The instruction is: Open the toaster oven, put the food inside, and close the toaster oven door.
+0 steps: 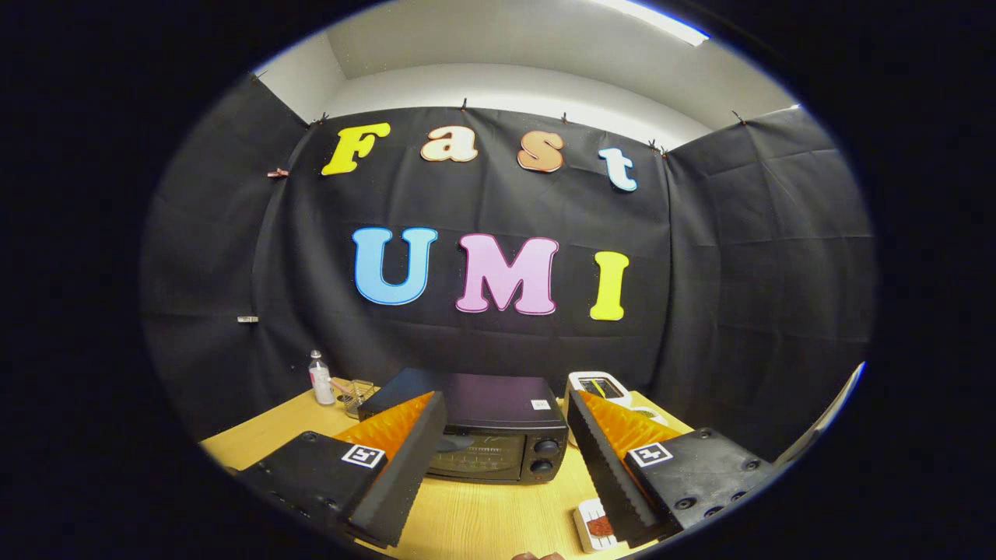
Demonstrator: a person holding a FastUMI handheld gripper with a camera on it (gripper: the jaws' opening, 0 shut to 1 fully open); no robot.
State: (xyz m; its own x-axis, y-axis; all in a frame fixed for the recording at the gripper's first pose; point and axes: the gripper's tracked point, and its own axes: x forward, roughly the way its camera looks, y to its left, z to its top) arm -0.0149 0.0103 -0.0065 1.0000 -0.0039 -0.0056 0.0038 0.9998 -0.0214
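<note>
Claw [498, 435] gapes empty before the closed toaster oven [486, 432]; its small label is unreadable.

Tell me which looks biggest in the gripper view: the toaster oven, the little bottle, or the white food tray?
1. Toaster oven, door shut, beyond the open gripper.
2 and 3. Food tray and bottle look alike in size. The tray sits nearer the camera, partly behind a finger, so ranking them is unsure.

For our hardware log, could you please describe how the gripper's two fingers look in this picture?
The gripper has two wedge-shaped fingers with black ridged foam pads on the inner faces and orange textured outer sides. Each is mounted on a black block with screw heads and carries a small square black-and-white marker.
</note>
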